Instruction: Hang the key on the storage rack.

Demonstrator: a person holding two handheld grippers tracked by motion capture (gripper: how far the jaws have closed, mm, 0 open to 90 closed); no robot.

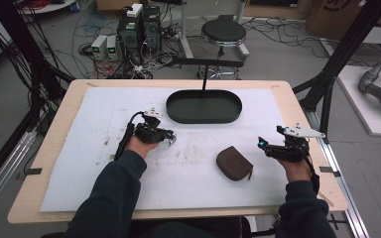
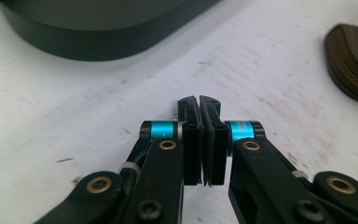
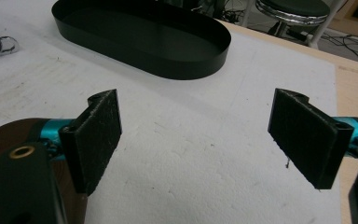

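A brown zip pouch (image 1: 234,162) lies on the white mat, right of centre. Behind it stands a black oval tray (image 1: 203,120) with nothing in it. My left gripper (image 1: 172,140) rests on the mat in front of the tray's left end, shut, with its pads (image 2: 189,112) pressed together and nothing between them. In the left gripper view the tray's wall (image 2: 98,46) is close ahead and the pouch (image 2: 354,60) is off to the right. My right gripper (image 1: 261,143) sits just right of the pouch, open and holding nothing (image 3: 196,109). The pouch (image 3: 0,135) shows under its left jaw.
The white mat (image 1: 129,178) covers most of the wooden table (image 1: 54,148). A black stool (image 1: 223,32), computer boxes and cables stand on the floor behind. Black frame posts rise at both sides of the table.
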